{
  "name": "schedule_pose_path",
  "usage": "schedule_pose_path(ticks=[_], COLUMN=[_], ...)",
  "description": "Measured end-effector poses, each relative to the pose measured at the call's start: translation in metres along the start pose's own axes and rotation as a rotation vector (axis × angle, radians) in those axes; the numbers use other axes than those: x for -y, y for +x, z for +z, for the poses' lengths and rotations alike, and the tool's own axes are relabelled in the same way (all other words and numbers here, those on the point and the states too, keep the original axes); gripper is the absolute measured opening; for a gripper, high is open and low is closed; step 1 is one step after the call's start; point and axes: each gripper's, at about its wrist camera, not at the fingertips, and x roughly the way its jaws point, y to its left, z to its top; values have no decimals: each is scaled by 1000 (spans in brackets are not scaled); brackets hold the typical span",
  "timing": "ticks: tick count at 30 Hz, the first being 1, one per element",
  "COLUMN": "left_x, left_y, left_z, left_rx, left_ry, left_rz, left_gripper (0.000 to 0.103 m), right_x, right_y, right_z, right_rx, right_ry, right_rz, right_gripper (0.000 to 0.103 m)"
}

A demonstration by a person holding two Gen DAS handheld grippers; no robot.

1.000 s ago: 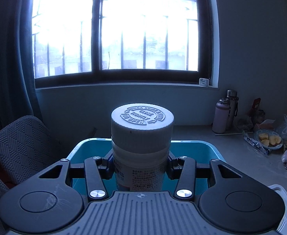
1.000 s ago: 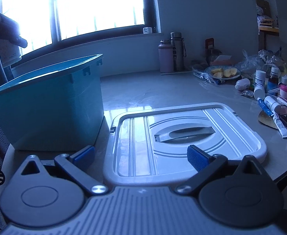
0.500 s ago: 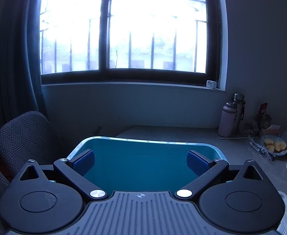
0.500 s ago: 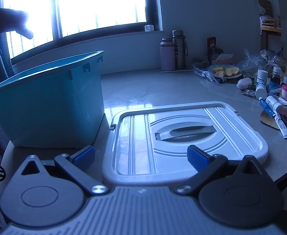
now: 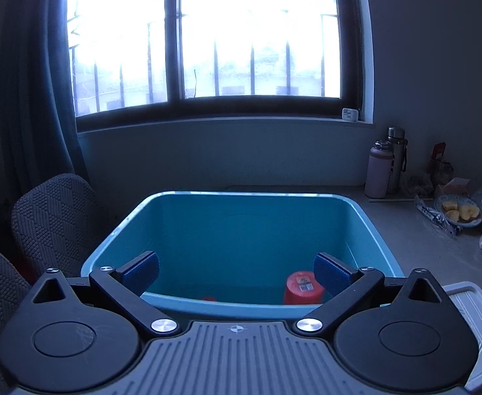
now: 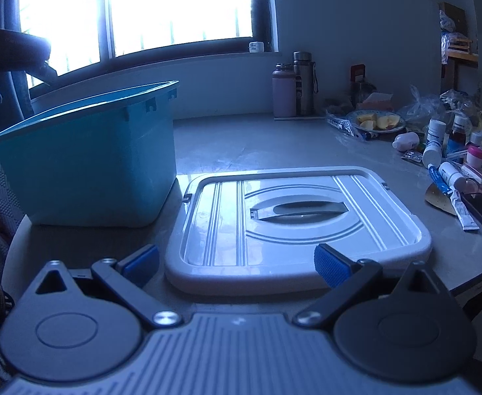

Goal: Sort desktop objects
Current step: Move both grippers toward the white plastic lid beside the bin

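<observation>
Left wrist | red jar (image 5: pixel 303 288) in bin (image 5: pixel 369 217), below spread left tongs (image 5: pixel 237 268)

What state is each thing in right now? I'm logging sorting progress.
Teal plastic bin: uncovered, upright.
White ribbed bin lid: off, flat on the table beside the bin.
Red-capped container: inside the bin.
Left claw: open, empty, over the bin.
Right claw: open, empty, near the lid.
</observation>
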Motion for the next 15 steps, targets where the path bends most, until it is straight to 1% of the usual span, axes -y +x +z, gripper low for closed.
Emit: schedule_pose_path(ticks=[3, 8, 11, 15], left_x=[3, 9, 11, 17], left_y=[-11, -27, -33, -39], left_z=[-22, -65, -93, -129], left_rx=[-25, -66, -110, -186], left_ry=[1, 5, -10, 0], left_rz=[-6, -16, -23, -21], left_gripper=[101, 101, 101, 101], right_x=[4, 10, 16, 28], right_y=[-5, -17, -23, -27], right_z=[-4, -11, -15, -22], right_rx=[-18, -13, -15, -43], right_ry=[-14, -39, -42, -36], right_rz=[13, -3, -19, -46], right_gripper=[101, 103, 103, 103])
